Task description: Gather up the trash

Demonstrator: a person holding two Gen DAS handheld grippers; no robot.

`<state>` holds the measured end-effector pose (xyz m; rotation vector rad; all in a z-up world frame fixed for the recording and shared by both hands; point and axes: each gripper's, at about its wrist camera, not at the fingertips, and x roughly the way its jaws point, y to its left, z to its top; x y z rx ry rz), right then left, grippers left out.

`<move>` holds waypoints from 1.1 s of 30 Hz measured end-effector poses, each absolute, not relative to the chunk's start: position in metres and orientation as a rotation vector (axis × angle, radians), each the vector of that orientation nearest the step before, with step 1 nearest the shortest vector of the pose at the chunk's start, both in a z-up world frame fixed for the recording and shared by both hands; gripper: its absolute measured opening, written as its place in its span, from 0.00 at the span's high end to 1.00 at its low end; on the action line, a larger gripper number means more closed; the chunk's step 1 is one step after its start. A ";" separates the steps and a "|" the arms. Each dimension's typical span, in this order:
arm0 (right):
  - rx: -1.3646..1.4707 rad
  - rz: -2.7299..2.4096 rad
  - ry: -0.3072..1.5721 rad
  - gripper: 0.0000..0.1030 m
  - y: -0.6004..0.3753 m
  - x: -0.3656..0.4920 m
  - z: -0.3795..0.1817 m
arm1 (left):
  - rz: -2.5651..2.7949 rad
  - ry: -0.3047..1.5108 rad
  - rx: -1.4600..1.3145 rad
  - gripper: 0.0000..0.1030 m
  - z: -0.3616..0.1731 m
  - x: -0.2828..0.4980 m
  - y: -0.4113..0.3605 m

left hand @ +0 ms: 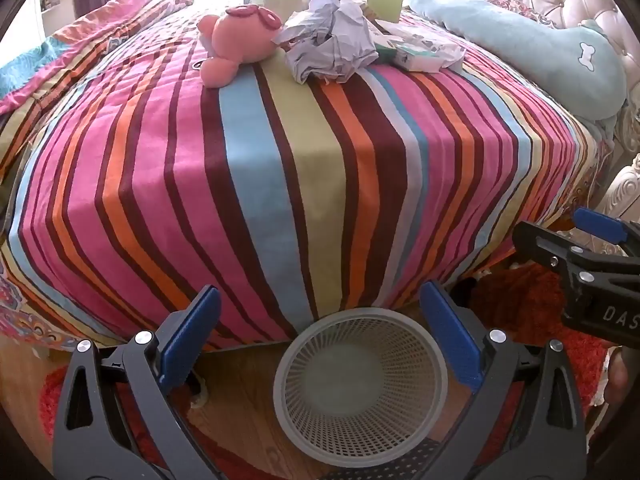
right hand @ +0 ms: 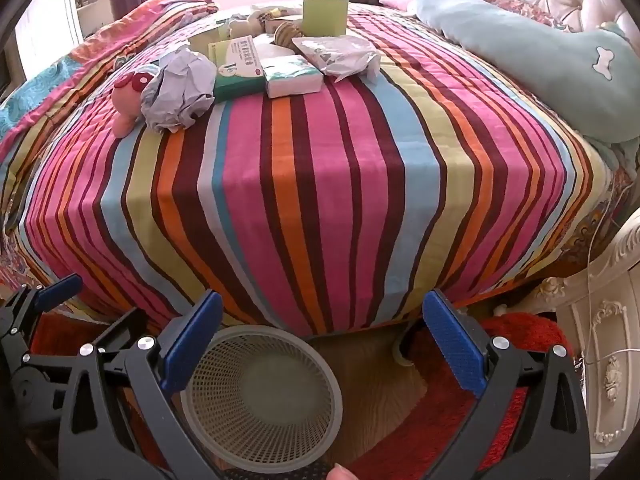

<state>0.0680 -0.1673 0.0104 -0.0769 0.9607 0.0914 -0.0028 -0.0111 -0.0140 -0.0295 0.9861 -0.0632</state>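
A crumpled ball of grey-white paper (left hand: 332,40) lies on the striped bedspread, next to a pink plush toy (left hand: 236,40); it also shows in the right wrist view (right hand: 180,88). A grey mesh waste basket (left hand: 360,392) stands empty on the floor at the foot of the bed, also in the right wrist view (right hand: 260,400). My left gripper (left hand: 320,344) is open and empty above the basket. My right gripper (right hand: 320,344) is open and empty just right of the basket. A torn white plastic wrapper (right hand: 340,54) lies farther back.
A green-white box (right hand: 236,70), a tissue pack (right hand: 294,76) and green cards (right hand: 324,16) sit on the striped bed (right hand: 320,200). A long teal pillow (right hand: 540,68) lies at the right. A red rug (right hand: 460,420) and an ornate white cabinet (right hand: 600,340) flank the basket.
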 end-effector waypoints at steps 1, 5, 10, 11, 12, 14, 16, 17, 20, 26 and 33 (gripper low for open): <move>-0.078 0.092 0.961 0.07 -0.167 0.068 0.010 | -0.063 0.986 -0.029 0.06 -0.014 -0.003 -0.011; -0.083 0.096 0.961 0.07 -0.170 0.072 0.010 | -0.060 0.987 -0.029 0.06 -0.013 -0.003 -0.011; -0.092 0.096 0.955 0.07 -0.164 0.067 0.009 | -0.061 0.986 -0.028 0.06 -0.013 -0.003 -0.011; -0.092 0.097 0.957 0.07 -0.164 0.068 0.009 | -0.061 0.986 -0.028 0.06 -0.013 -0.003 -0.011; -0.092 0.098 0.957 0.07 -0.165 0.067 0.009 | -0.060 0.986 -0.027 0.06 -0.013 -0.004 -0.010; -0.093 0.098 0.959 0.07 -0.164 0.067 0.009 | -0.060 0.986 -0.029 0.06 -0.013 -0.003 -0.010; -0.090 0.098 0.961 0.07 -0.163 0.066 0.010 | -0.059 0.987 -0.030 0.06 -0.012 -0.004 -0.010; -0.089 0.098 0.958 0.07 -0.163 0.066 0.010 | -0.059 0.987 -0.031 0.06 -0.012 -0.004 -0.010; -0.089 0.099 0.957 0.07 -0.163 0.066 0.010 | -0.059 0.986 -0.028 0.06 -0.012 -0.004 -0.010; -0.089 0.101 0.960 0.07 -0.163 0.065 0.010 | -0.064 0.978 -0.025 0.06 -0.010 -0.007 -0.011; -0.093 0.098 0.964 0.07 -0.163 0.063 0.011 | -0.059 0.974 -0.022 0.06 -0.008 -0.008 -0.013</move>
